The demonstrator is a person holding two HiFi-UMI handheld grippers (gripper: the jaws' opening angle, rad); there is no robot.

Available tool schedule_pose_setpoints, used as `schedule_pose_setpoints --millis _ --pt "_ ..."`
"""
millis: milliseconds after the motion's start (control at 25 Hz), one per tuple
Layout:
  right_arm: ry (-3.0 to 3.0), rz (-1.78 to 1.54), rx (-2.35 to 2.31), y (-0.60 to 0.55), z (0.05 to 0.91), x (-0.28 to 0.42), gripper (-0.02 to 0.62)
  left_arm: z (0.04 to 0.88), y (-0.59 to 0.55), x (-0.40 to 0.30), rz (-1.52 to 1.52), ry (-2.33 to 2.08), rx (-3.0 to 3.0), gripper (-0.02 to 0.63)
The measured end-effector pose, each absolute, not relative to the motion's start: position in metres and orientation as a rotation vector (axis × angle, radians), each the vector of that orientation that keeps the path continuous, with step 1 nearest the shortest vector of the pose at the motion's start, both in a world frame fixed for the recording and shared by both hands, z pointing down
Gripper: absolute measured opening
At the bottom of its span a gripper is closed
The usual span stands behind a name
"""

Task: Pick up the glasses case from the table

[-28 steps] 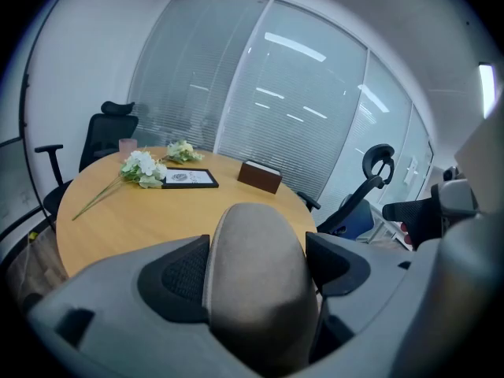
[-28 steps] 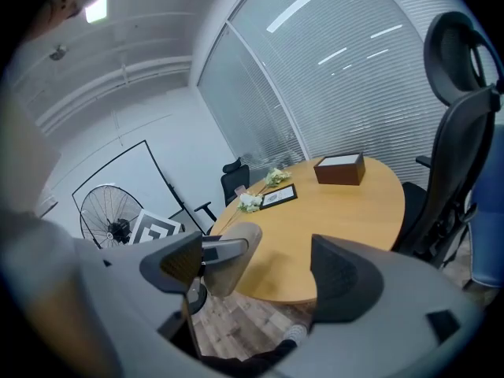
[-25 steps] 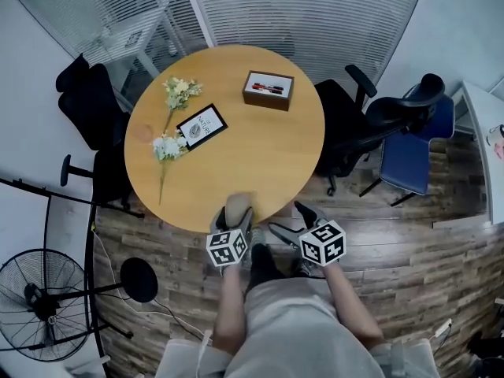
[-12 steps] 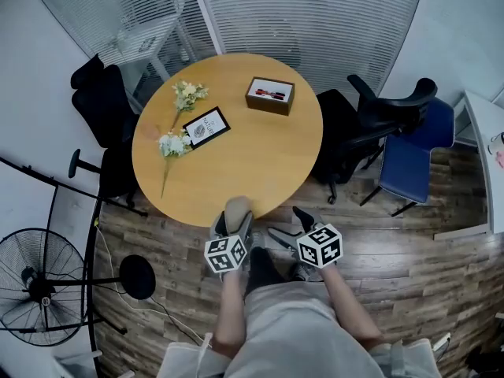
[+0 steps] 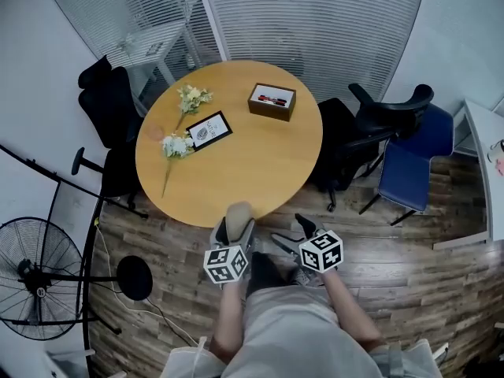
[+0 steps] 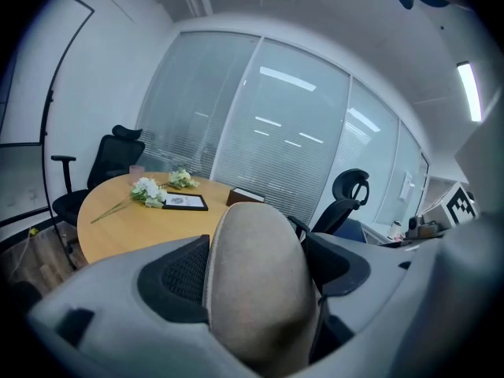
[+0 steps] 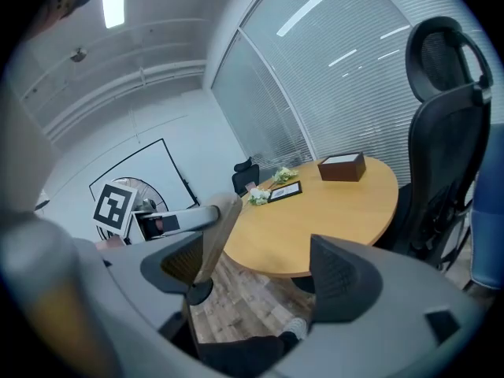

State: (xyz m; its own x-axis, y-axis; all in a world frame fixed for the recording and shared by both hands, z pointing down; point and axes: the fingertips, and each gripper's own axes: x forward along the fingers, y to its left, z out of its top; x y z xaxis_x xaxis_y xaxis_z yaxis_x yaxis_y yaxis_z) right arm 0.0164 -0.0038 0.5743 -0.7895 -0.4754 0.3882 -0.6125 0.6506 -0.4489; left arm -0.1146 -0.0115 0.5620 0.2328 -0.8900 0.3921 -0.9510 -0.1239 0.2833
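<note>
At the far left a standing fan [image 5: 35,278] sits on the wooden floor [image 5: 409,266], and a black chair [image 5: 110,101] is pushed up to the left edge of the round counter [image 5: 244,172]. On the counter's left side lie two sprigs of white flowers [image 5: 176,145], with a framed card [image 5: 208,130] just beside them towards the middle.

My left claw [image 5: 234,231] is at the counter's near edge, pinching the glasses case [image 6: 256,282]. The case is a rounded beige shell and fills the space between my two pads, one pressed on each side. From my other claw's camera the case stands tilted in front of the near edge, with floorboards behind its lower end, so it is off the counter top.

Near the far edge, right of centre, stands a brown box [image 5: 272,101] with something red and dark inside.

My right claw [image 7: 260,278] is spread wide and grips nothing. It hangs over the floor just off the near edge, beside the left one.

Past the counter's right edge stand a black office chair [image 5: 378,124] and a blue chair [image 5: 409,168].
</note>
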Motion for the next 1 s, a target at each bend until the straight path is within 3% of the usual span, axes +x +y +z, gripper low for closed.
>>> schedule_pose_setpoints --millis 1000 --pt "-2.611 0.841 0.870 0.003 0.585 0.030 0.396 0.547 0.004 -0.115 0.185 -1.729 2.075 0.362"
